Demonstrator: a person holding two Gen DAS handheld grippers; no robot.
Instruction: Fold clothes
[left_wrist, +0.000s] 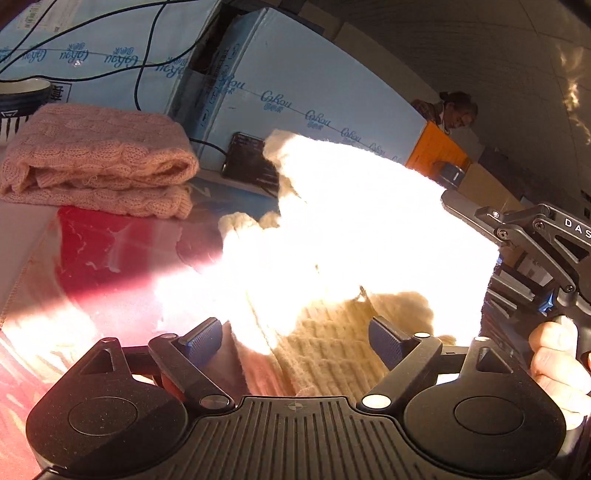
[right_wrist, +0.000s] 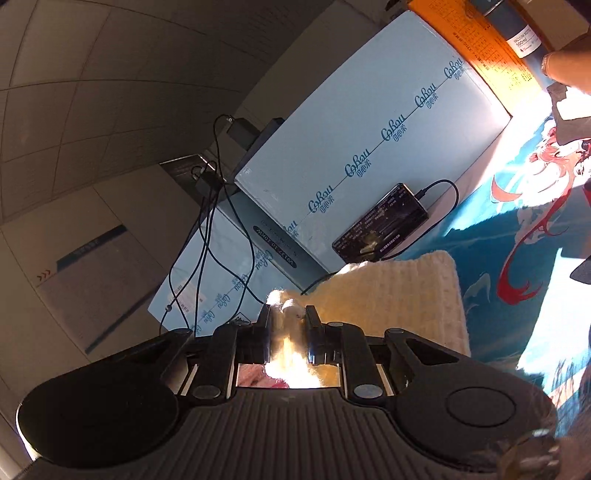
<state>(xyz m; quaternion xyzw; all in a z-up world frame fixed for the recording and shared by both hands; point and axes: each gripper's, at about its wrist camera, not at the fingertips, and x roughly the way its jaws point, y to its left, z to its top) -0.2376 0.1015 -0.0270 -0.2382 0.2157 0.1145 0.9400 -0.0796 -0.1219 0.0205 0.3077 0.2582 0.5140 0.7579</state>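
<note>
A cream knitted garment hangs lifted over the table, most of it washed out by sunlight. My left gripper is open and empty, its fingers either side of the garment's lower part. My right gripper is shut on the cream garment at its edge and holds it up; it also shows in the left wrist view at the garment's upper right corner. A folded pink knitted garment lies at the back left.
Light blue cartons stand along the back, with a phone on a cable leaning on them. A printed table mat covers the surface. A dark bowl sits far left. An orange box and a person are behind.
</note>
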